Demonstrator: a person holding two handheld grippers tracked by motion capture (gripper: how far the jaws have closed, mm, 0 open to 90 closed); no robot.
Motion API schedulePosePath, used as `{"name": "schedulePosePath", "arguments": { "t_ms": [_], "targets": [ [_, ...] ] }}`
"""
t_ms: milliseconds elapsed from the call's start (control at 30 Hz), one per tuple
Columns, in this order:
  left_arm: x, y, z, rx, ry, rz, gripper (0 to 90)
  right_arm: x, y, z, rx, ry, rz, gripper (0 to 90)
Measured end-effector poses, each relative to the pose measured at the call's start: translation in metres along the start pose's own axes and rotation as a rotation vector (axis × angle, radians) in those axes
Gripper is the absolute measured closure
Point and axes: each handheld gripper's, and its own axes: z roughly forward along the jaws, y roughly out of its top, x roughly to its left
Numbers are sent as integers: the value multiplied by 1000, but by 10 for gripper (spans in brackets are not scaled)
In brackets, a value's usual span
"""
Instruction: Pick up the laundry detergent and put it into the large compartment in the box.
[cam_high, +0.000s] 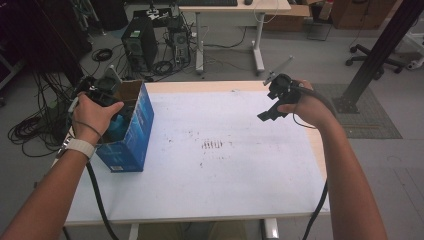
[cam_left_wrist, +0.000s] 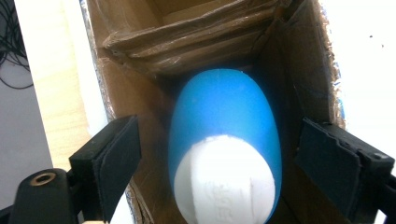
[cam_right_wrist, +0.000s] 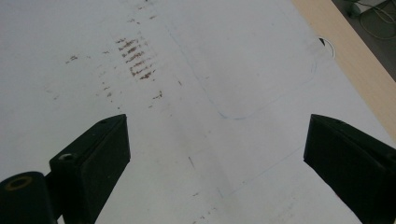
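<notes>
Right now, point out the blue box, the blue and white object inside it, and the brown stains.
blue box (cam_high: 134, 134), high view, side wall.
blue and white object (cam_left_wrist: 224, 109), left gripper view, blue part.
brown stains (cam_right_wrist: 135, 57), right gripper view, streaks.

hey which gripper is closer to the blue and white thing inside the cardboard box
Left. The left gripper is poised at the box opening, jaws open on either side of the blue and white object. The right gripper is across the table, over bare surface.
</notes>
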Motion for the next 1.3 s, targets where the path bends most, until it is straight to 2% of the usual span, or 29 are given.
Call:
{"name": "schedulePosePath", "arguments": {
  "t_ms": [367,533,733,833,1033,1300],
  "targets": [
    [3,-2,-5,-15,-23,-12,127,1,1,-1,-3,0,-1,72],
    [3,-2,-11,-22,-19,0,124,2,2,-1,-4,0,-3,72],
    [-2,-1,-24,-45,-27,34,119,2,1,-2,-5,-2,-1,72],
    [-5,0,-29,-39,-22,51,116,2,1,-3,-2,-2,1,72],
    [-11,2,-36,-24,-37,84,118,4,1,-4,-5,-1,-1,72],
    [-17,5,-52,-29,-54,125,120,4,-1,-6,-1,-2,4,72]
  ]
}}
